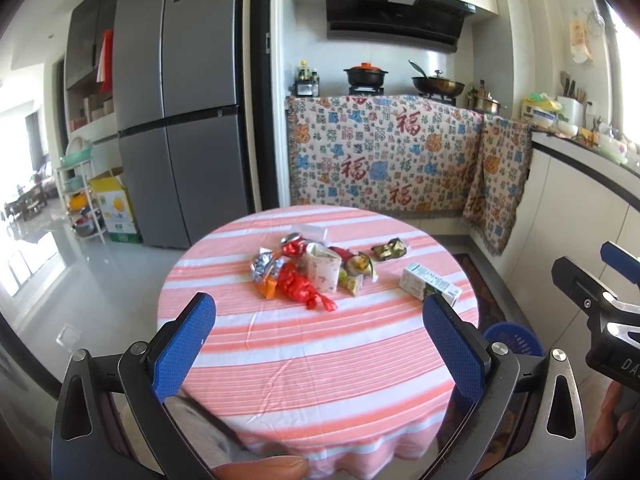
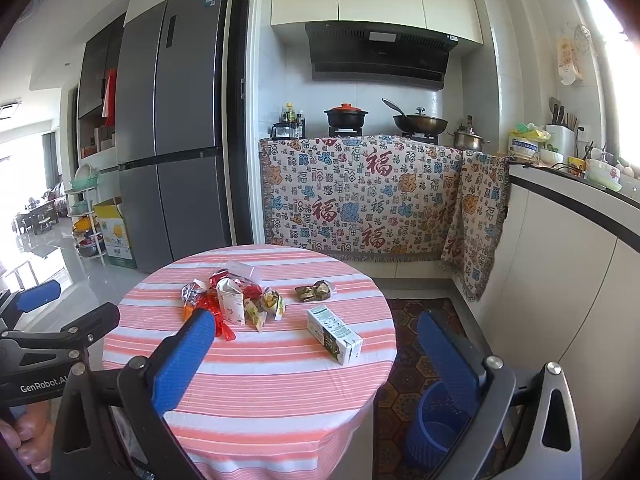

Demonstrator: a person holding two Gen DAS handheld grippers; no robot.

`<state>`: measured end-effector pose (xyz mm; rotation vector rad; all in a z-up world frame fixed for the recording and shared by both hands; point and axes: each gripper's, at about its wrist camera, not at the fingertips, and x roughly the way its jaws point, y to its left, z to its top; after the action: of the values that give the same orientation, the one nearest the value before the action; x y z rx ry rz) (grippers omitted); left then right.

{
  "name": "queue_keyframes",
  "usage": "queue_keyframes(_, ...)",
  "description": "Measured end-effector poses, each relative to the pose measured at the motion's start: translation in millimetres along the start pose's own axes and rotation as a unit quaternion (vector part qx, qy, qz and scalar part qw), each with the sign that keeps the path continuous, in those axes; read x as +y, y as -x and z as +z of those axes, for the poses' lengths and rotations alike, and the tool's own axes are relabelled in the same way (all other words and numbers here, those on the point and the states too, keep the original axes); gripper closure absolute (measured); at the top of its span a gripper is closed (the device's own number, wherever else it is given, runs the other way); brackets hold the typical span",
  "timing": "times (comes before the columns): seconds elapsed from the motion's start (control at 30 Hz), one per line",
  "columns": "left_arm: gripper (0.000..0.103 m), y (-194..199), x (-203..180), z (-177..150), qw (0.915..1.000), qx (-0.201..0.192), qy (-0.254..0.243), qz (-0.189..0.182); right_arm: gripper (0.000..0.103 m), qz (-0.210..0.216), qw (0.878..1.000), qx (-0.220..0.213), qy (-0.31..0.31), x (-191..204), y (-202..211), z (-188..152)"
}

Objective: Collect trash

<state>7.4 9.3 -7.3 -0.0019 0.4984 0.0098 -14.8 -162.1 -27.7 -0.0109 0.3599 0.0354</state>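
Pre-grasp step, I judge: left hand-held gripper (image 1: 319,322) and right hand-held gripper (image 2: 314,342) both agape, empty, short of the desk (image 1: 280,360); wrapper pile (image 1: 308,270) at twelve o'clock, carton (image 2: 334,334) nearer right; blue bin (image 2: 434,420) at five o'clock awaits.

Blue basket (image 2: 434,420) partly hidden behind right gripper (image 2: 320,340) finger

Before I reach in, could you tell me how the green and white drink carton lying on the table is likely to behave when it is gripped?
The drink carton lies flat on its side on the striped tablecloth, so it probably won't roll or tip. Its flat, boxy faces should give the tool's pads a firm hold. As trash it is likely empty and light, so its walls may dent under a hard squeeze.
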Motion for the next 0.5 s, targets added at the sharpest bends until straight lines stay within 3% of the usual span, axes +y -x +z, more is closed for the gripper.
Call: queue_keyframes(0.5, 0.0, -0.2, 0.7, 1.0, 1.0, 0.001, 0.0, 0.001, 0.0, -0.003, 1.0, 0.0, 0.0, 0.0, -2.1, -1.4)
